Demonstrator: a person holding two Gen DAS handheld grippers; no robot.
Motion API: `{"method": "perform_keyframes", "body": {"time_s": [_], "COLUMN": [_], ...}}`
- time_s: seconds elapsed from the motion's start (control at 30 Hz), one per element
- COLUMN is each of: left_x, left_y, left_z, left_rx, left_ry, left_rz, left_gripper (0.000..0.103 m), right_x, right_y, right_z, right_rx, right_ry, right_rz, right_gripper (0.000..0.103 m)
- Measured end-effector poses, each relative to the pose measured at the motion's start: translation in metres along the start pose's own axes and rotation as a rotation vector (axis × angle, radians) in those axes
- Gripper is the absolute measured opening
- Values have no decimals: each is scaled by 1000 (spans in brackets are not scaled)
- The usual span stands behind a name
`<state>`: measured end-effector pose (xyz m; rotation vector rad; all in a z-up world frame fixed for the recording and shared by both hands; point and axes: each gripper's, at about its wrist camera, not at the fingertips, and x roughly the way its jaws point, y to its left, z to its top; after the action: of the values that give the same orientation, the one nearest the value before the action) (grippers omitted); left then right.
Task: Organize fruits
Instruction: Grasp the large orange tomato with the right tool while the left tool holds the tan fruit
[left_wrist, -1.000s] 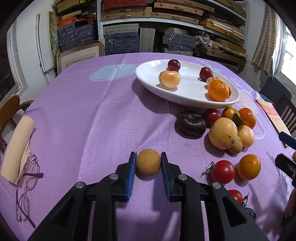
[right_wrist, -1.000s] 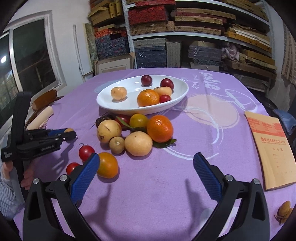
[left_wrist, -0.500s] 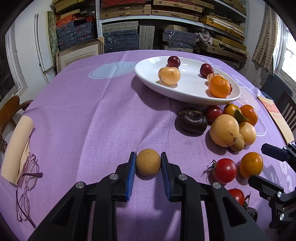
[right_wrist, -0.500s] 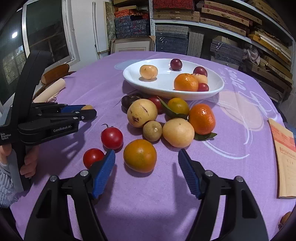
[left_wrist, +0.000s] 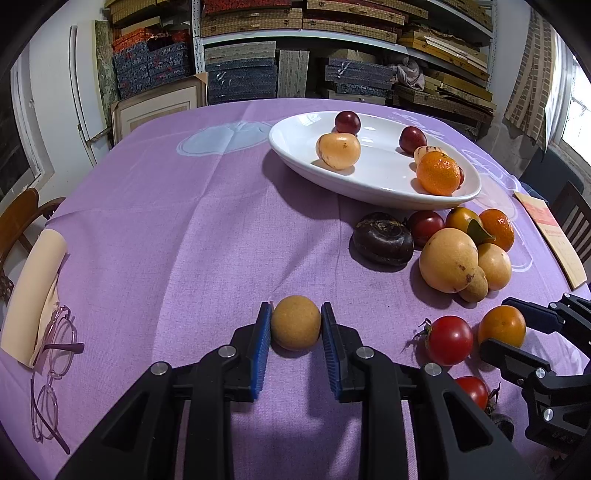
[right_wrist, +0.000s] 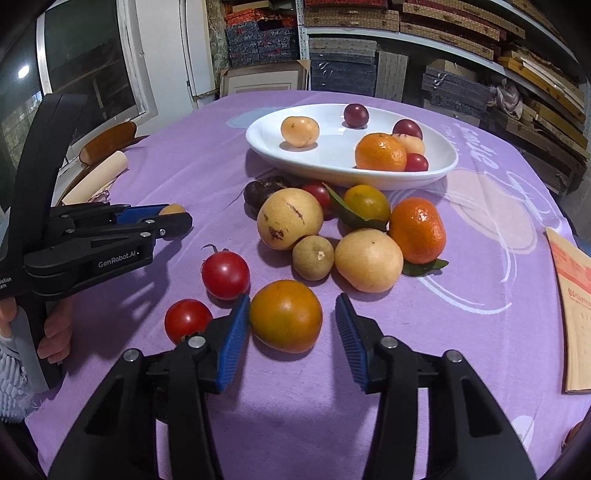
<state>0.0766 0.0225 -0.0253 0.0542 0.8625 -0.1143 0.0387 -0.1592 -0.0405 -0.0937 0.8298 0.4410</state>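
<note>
Seen from the left wrist: left gripper (left_wrist: 296, 326) pinching a small tan round fruit (left_wrist: 296, 327), both blue pads pressed on its sides, low on the purple tablecloth (left_wrist: 177, 229). Held at the widest part, probably so as not to let it roll or slip when lifted. White oval plate (left_wrist: 295, 147) far ahead and to the right, already with a few fruits inside, so most likely the place where all must go. Loose pile of fruits just beside the near rim of the plate. Eyeglasses (left_wrist: 51, 369) at the left edge, well apart, no part in the work.

Seen from the right wrist: right gripper (right_wrist: 291, 326) spread wide around an orange-green fruit (right_wrist: 286, 315). Left pad almost touching its skin, right pad clearly apart, so no grip yet. Placed so, apparently, to close on the middle of the fruit. Two red tomatoes (right_wrist: 225, 275) just beside at the left, near enough to be pushed by the left finger. Plate at the far side, behind the pile.
</note>
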Motion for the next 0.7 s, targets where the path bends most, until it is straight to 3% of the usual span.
{"method": "perform_keyframes", "body": {"time_s": [0.03,0.27,0.7], "left_x": [1,2,-13], "left_y": [0,2,-11], "left_z": [0,-1,8], "left_rx": [-4,-16,3], "left_ry": [4,8,-66], "left_rz": [-4,-14,-38], "left_gripper": [27,27,27], "right_x": [1,-2,-38], "right_y": [0,0,-27], "right_z": [0,-2,6], "right_rx": [0,6,88], "right_ry": [4,-2,-117], "right_rz": [6,19,27], "right_gripper": [39,38,38]}}
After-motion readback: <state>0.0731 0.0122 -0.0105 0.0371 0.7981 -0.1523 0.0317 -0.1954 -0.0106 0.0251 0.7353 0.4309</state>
